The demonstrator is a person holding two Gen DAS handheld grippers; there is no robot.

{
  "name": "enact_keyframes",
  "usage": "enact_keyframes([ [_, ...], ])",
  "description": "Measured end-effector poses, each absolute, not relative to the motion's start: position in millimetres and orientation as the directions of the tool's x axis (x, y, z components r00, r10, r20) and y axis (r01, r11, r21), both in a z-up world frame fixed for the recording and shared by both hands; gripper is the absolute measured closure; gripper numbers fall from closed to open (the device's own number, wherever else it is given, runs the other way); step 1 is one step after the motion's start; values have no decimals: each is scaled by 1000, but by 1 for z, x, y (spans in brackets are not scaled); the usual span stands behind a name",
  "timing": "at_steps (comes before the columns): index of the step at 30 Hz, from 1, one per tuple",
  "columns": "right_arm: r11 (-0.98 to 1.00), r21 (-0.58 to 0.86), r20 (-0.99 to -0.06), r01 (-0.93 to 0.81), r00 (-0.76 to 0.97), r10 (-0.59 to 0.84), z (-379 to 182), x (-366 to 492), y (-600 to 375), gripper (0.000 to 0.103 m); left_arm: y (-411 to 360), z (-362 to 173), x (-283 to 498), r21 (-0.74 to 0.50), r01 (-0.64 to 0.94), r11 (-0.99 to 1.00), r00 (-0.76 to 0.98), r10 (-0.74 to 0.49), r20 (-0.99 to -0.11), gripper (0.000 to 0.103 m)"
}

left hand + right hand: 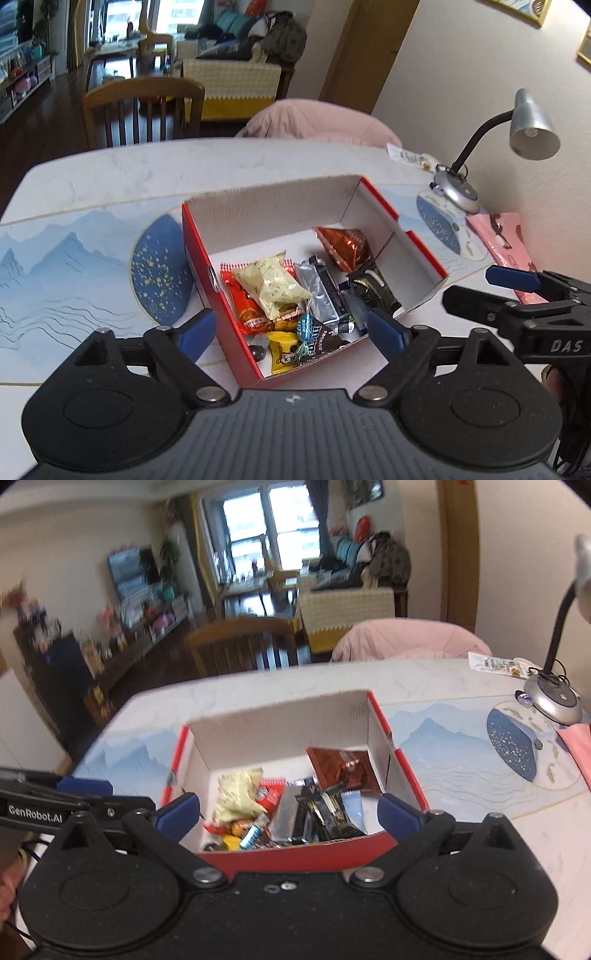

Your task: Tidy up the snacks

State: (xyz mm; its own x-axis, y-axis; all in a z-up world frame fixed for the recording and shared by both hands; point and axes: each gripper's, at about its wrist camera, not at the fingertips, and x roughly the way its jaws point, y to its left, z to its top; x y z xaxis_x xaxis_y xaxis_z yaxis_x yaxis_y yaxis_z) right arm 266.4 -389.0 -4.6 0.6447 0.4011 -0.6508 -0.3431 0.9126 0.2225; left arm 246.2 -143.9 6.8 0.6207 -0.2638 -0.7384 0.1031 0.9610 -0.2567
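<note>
A red cardboard box (199, 254) with a white inside stands on the table and holds several wrapped snacks: a pale yellow pack (275, 286), a silver bar (319, 291), a copper foil pack (345, 245) and a dark M&M's bag (317, 341). My left gripper (291, 332) is open and empty, its blue pads straddling the box's near left corner. My right gripper (288, 810) is open and empty over the box's (295, 856) near wall; it also shows at the right of the left wrist view (517, 288).
A silver desk lamp (532, 127) stands at the table's far right, with a pink packet (502, 236) beside it and a small white wrapper (406, 155) behind. A blue mountain-print mat (66, 266) covers the table. A wooden chair (142, 110) and a pink-covered seat (317, 120) stand beyond the far edge.
</note>
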Motion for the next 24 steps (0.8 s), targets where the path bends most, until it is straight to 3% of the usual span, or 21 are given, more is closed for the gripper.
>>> enact_keyframes([
  [1, 912, 231, -638, -338, 656, 404, -3, 262, -390, 0, -143, 9, 243, -260, 108, 960, 627, -269, -731, 0],
  [12, 922, 248, -493, -298, 780, 385, 11, 217, -390, 0, -137, 27, 207, -228, 149, 962, 684, -267, -679, 0],
  [24, 886, 360, -455, -294, 774, 441, 10, 199, -389, 0, -134, 36, 180, -215, 141, 966, 700, -251, -668, 0],
])
